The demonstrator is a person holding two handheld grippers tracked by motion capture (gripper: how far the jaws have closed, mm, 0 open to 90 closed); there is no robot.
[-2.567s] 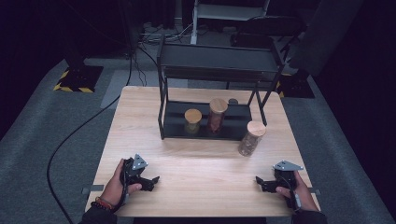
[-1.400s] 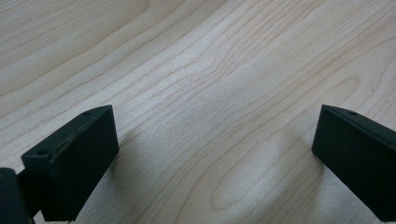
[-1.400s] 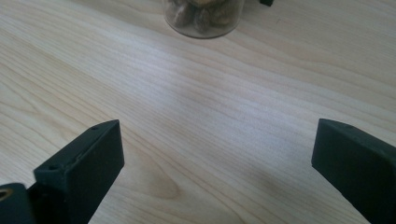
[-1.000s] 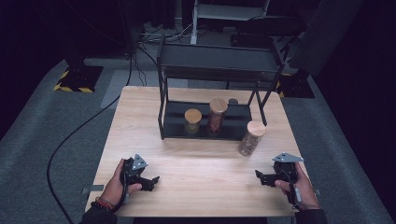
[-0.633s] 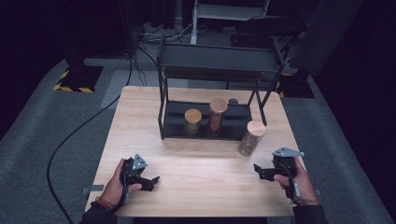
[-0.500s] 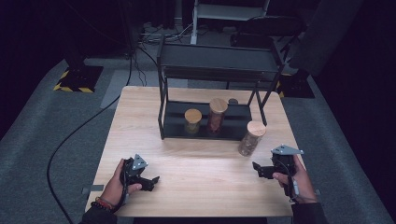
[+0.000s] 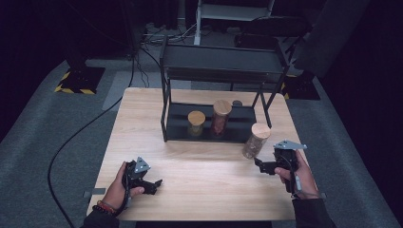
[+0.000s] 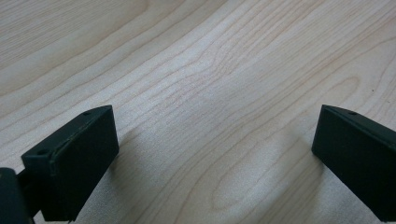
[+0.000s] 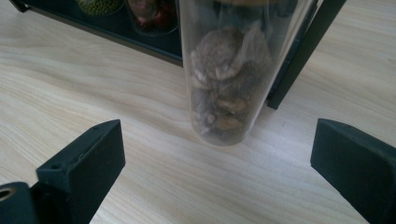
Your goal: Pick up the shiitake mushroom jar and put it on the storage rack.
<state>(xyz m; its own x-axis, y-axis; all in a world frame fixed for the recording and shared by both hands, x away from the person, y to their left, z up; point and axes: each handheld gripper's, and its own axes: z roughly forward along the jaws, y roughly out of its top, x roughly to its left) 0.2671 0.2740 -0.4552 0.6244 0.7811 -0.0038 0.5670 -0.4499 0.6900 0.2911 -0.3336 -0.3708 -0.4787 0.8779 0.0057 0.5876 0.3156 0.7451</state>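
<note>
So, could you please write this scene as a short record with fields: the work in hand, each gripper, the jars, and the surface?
work in hand: right gripper reaches toward the jar of dried mushrooms
right gripper: open, jaws wide, jar ahead of them, not touched
left gripper: open, nothing between the jaws, low over the table
jar of dried mushrooms: clear, wooden lid, upright on the table beside the rack's front right leg
rack: black, two levels, at the far side of the table
jars on lower shelf: short jar, taller jar

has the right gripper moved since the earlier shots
Yes. The right gripper has come forward and inward in the high view, closing on the mushroom jar standing outside the black rack; its jaws are open.
</note>
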